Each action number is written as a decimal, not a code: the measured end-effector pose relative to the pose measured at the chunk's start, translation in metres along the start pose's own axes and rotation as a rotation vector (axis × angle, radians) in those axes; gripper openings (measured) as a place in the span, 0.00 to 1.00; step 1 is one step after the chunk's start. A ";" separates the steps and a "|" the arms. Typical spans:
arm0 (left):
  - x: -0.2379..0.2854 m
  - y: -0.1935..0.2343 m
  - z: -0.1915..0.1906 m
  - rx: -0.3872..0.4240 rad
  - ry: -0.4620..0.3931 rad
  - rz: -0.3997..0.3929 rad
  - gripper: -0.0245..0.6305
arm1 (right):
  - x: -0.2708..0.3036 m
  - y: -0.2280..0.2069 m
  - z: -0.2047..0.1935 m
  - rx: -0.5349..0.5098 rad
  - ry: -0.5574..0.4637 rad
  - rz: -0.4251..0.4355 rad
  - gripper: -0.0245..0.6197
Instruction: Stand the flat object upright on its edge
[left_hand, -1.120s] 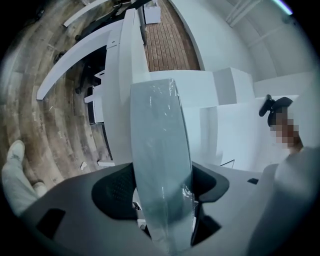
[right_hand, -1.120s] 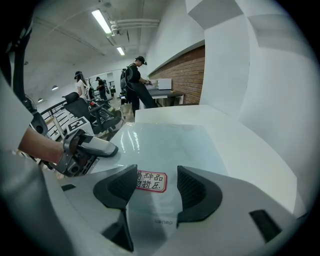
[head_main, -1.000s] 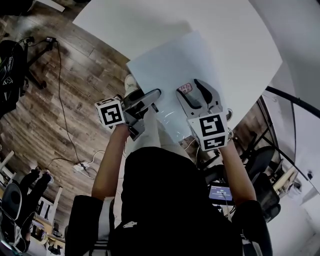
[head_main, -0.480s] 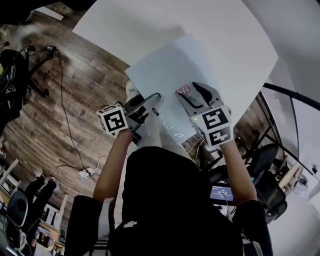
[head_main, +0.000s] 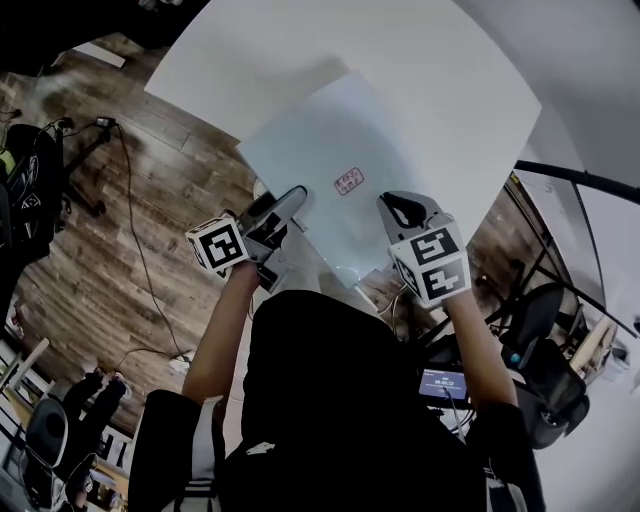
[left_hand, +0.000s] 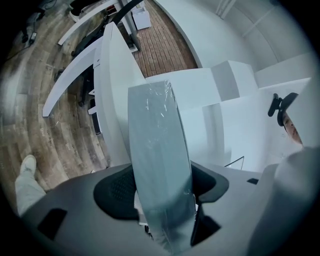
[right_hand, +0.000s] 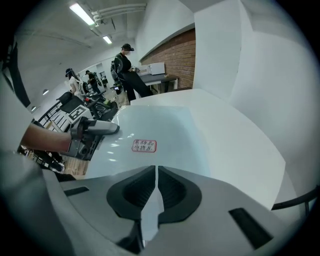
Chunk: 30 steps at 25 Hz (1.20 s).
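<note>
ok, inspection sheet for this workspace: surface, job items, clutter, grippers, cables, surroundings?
Surface: white table, rounded edge.
Job's things: pale blue board with a red label, film-wrapped, lying roughly flat, near side overhanging the table; not yet upright.
Clutter: nothing seen.
Grippers: left gripper jaws clamp the board's left edge; right gripper jaws have just been closing and are now shut on its near edge, with a thin strip of board between them.
Cables: black cable trailing over the wood floor.
Surroundings: people at benches, brick wall.

Illegible red label (head_main: 348, 181) on sheet (head_main: 310, 140)
</note>
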<state>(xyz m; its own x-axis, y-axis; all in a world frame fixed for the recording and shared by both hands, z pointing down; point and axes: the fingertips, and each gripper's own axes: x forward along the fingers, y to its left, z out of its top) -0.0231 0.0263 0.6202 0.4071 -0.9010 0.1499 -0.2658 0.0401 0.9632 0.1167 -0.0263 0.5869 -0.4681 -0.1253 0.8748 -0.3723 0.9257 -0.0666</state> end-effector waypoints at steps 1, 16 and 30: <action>0.001 -0.002 0.001 0.005 0.005 0.001 0.51 | -0.003 0.002 -0.007 -0.001 0.023 0.005 0.11; 0.018 -0.022 0.009 0.052 0.062 0.002 0.51 | -0.023 0.015 -0.066 0.065 0.163 0.036 0.10; 0.033 -0.034 0.013 0.139 0.138 0.050 0.51 | -0.010 -0.003 -0.075 0.188 0.112 0.040 0.10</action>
<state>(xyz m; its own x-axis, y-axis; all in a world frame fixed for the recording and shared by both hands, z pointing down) -0.0121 -0.0101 0.5889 0.5036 -0.8313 0.2350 -0.4032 0.0145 0.9150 0.1832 -0.0009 0.6143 -0.3974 -0.0394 0.9168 -0.5031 0.8449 -0.1818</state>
